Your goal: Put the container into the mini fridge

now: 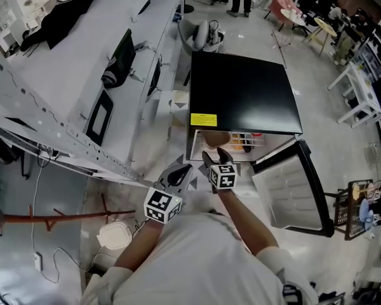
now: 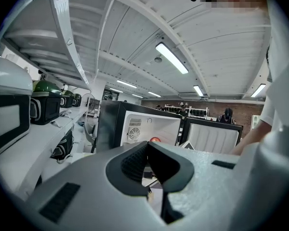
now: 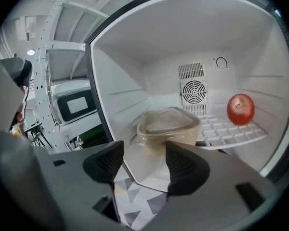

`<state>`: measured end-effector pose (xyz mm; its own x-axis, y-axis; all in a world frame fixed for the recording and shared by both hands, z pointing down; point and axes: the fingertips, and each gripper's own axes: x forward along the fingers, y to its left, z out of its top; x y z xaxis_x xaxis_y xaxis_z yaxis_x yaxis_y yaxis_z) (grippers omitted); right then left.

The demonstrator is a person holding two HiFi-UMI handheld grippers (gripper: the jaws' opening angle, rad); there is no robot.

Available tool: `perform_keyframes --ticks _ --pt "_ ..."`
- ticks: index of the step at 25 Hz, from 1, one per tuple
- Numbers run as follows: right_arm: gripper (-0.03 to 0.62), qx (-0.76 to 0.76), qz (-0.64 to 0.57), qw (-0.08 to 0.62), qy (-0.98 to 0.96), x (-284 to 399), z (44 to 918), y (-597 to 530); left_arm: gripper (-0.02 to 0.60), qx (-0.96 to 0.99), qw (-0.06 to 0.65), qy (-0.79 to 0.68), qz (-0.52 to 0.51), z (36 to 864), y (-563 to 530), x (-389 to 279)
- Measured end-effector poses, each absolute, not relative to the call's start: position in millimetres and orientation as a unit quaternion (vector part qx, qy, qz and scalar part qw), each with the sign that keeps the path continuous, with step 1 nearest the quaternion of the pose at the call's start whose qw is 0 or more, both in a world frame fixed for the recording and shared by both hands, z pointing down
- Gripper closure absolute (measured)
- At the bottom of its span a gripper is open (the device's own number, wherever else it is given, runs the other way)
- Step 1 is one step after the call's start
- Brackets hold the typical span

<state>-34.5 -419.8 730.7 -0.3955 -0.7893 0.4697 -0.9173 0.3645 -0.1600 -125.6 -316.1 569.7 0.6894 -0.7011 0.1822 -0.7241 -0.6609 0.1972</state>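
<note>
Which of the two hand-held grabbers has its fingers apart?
The right gripper, aimed into the black, white-lined mini fridge at the clear lidded plastic container: its fingers stand apart, gripping nothing. The left gripper has its fingers shut together.

The fridge (image 1: 244,94) stands open, its door (image 1: 292,192) swung out to the right, so the mouth is clear from the front. Inside, the container (image 3: 168,126) fills the left front of the cavity, with free room above its lid up to the ceiling. On the right a wire shelf (image 3: 233,134) carries an apple (image 3: 240,109) near the right wall, with open space between apple and container. The right hand-held gripper (image 3: 143,153), jaws apart, sits before the mouth, and the left hand-held gripper (image 1: 176,175) crowds in just beside it. A worktop (image 1: 70,75) runs along the fridge's left.
</note>
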Motion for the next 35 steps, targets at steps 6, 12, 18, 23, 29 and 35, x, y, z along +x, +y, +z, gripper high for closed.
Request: perform_keyframes --ticks 6,12,18,23,29,35 --pt "0.315 0.512 0.170 0.184 -0.822 -48.6 729.2 -422.9 0.577 0.907 0.129 -0.399 0.043 571.0 -306.7 -140.3" --pt "0.278 0.466 0.175 0.194 -0.846 -70.6 739.0 -419.3 0.577 0.906 0.130 -0.401 0.043 573.2 -296.7 -153.8" --pt "0.263 0.453 0.148 0.218 -0.852 -81.4 743.2 -409.6 0.577 0.904 0.134 -0.403 0.044 579.6 -291.2 -169.2" --pt "0.267 0.467 0.137 0.203 -0.850 -84.0 725.0 -402.3 0.577 0.907 0.137 -0.396 0.044 583.5 -291.4 -177.4" --pt "0.323 0.490 0.122 0.177 -0.845 -81.0 687.5 -391.7 0.577 0.912 0.144 -0.383 0.038 588.6 -297.7 -182.3" --pt "0.395 0.517 0.126 0.151 -0.833 -64.4 653.3 -370.6 0.577 0.914 0.164 -0.368 0.037 600.6 -300.6 -175.4"
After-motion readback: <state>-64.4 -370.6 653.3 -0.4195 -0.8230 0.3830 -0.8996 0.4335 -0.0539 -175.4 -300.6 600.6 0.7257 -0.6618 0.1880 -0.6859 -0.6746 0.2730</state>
